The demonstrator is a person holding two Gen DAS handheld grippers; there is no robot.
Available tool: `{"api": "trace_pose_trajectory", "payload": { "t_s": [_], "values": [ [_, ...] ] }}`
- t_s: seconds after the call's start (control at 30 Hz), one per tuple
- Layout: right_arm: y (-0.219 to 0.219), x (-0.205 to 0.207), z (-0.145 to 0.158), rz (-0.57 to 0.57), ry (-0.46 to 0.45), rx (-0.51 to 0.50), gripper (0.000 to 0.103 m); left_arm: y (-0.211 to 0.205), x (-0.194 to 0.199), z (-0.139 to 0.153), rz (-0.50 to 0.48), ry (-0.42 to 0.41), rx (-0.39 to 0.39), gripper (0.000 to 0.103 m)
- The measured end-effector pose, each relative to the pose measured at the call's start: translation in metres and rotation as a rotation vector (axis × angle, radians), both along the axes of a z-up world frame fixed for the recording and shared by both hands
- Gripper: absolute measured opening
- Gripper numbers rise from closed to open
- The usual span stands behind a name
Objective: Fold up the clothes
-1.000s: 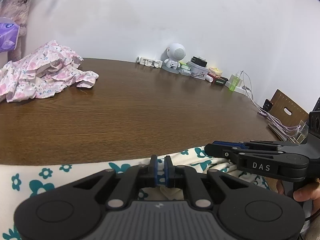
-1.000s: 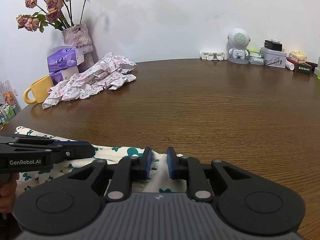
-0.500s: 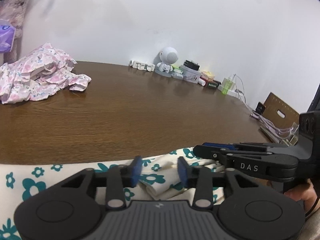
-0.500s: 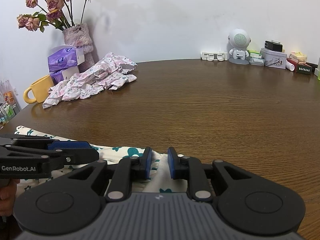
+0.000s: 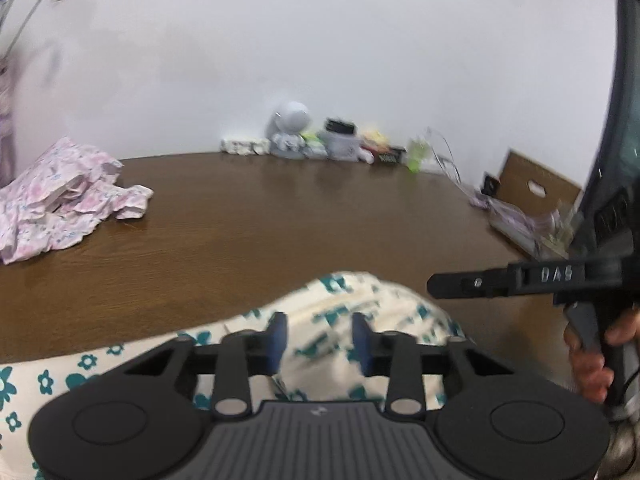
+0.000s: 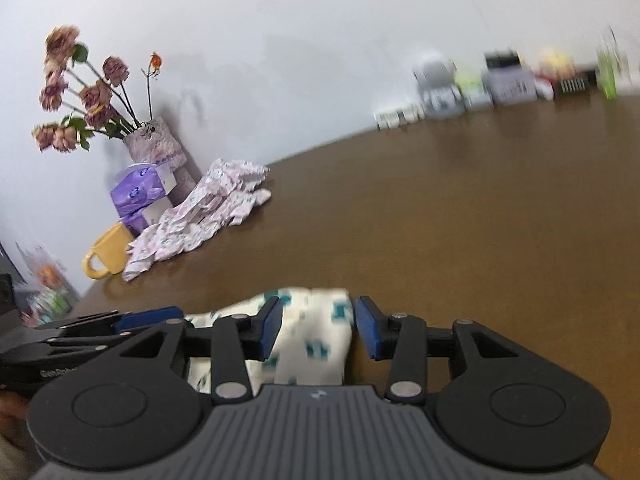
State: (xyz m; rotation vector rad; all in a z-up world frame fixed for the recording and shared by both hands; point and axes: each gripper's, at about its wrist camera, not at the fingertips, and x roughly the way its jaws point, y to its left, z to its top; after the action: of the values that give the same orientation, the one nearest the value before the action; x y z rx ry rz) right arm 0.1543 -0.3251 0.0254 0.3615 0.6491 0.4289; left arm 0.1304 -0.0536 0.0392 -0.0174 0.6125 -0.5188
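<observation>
A cream garment with teal flowers (image 5: 360,312) lies bunched at the near edge of the brown table (image 5: 280,216). My left gripper (image 5: 319,336) is open above it, its blue pads apart with the cloth showing between them. The right gripper's side (image 5: 500,280) shows at the right of the left wrist view, held by a hand (image 5: 592,360). In the right wrist view the same garment (image 6: 316,332) sits between the spread pads of my open right gripper (image 6: 316,328). The left gripper (image 6: 120,324) shows at lower left there. A pink floral garment (image 5: 68,200) (image 6: 204,212) lies crumpled at the far left.
Against the back wall stand a white robot toy (image 5: 292,128), small boxes and bottles (image 5: 360,148), and cables (image 5: 512,208) at the right. A vase of dried roses (image 6: 156,148), purple tissue packs (image 6: 140,196) and a yellow mug (image 6: 106,258) stand at the far left.
Both grippers have opened and let go of the teal-flowered garment. The left opened first, the right within the last half second. Both views are blurred, and the right one has tilted.
</observation>
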Motion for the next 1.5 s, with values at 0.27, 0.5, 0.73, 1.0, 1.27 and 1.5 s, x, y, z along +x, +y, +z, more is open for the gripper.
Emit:
{"api": "trace_pose_trajectory", "payload": {
  "t_s": [0.27, 0.5, 0.73, 1.0, 1.27, 1.5],
  "values": [
    [-0.018, -0.015, -0.024, 0.006, 0.107, 0.164, 0.041, -0.004, -0.002, -0.016, -0.032, 0.067, 0.049, 0.011],
    [-0.022, -0.012, -0.035, 0.008, 0.133, 0.232, 0.042, -0.002, 0.000, -0.017, -0.033, 0.076, 0.039, 0.011],
    [-0.025, -0.007, -0.045, 0.013, 0.162, 0.300, 0.042, -0.001, 0.003, -0.017, -0.036, 0.081, 0.032, 0.011],
    [-0.019, -0.005, -0.047, 0.034, 0.145, 0.297, 0.041, -0.002, 0.002, -0.017, -0.042, 0.073, 0.038, 0.011],
    [-0.020, -0.009, -0.049, 0.025, 0.142, 0.300, 0.038, -0.001, 0.002, -0.017, -0.044, 0.076, 0.029, 0.011],
    [-0.019, -0.014, -0.050, 0.007, 0.142, 0.306, 0.036, -0.001, 0.002, -0.017, -0.049, 0.068, 0.037, 0.011]
  ]
}}
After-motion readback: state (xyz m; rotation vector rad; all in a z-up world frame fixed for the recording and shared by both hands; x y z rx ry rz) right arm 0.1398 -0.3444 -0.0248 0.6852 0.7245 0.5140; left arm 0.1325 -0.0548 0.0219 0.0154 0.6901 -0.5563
